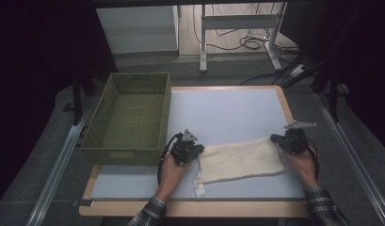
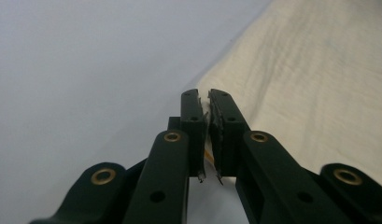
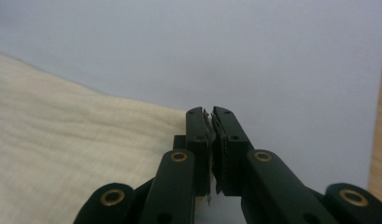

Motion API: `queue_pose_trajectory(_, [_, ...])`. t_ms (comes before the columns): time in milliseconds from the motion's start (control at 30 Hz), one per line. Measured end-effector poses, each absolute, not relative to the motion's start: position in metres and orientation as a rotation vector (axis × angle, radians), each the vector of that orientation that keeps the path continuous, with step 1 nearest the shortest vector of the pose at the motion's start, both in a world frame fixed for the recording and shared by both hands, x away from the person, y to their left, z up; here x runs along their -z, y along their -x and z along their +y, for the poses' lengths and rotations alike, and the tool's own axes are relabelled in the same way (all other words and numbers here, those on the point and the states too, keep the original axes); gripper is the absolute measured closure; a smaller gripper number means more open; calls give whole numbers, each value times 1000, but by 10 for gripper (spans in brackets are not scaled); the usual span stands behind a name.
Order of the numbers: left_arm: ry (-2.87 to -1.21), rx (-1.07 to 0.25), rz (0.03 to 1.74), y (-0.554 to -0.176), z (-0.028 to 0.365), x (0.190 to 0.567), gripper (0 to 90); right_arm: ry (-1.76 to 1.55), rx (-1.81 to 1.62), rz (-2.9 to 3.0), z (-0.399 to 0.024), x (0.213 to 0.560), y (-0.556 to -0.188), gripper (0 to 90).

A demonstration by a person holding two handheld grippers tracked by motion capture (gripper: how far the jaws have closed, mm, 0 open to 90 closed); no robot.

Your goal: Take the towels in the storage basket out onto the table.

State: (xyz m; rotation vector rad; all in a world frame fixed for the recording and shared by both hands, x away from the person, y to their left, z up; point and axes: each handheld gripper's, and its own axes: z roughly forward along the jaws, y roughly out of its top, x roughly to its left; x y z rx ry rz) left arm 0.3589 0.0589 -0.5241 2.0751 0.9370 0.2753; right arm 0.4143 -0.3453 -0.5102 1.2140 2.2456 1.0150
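On pale matte table (image 1: 228, 113) — cream, crinkled, oblong cloth (image 1: 242, 160).

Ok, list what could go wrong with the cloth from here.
1. Both grippers, left and right, are shut at the far corners of the cloth. Each seems to pinch only the very edge, so a corner may slip out when lifted.
2. A loose flap hangs at the cloth's near left corner; it may drag or fold badly.
3. The basket stands close beside the left gripper, which could bump it.
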Motion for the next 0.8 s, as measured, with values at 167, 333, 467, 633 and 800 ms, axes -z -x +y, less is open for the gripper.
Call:
queue_pose_trajectory(167, [-2086, -336, 942, -359, 61, 525, 716, -1223, -1006, 2264, -340, 518, -423, 842])
queue_pose_trajectory(333, [-2108, -397, 951, -371, 54, 526, 630, -1234, -1039, 2238, -344, 511, -416, 793])
queue_pose_trajectory(467, [-2146, -440, 963, -379, 50, 534, 582, -1242, -1074, 2228, -351, 502, -407, 726])
queue_pose_trajectory(633, [-2102, -393, 992, -385, 56, 541, 488, -1229, -1096, 2269, -352, 500, -394, 626])
queue_pose_trajectory(800, [-2096, -399, 1012, -385, 55, 542, 398, -1232, -1113, 2319, -348, 502, -379, 518])
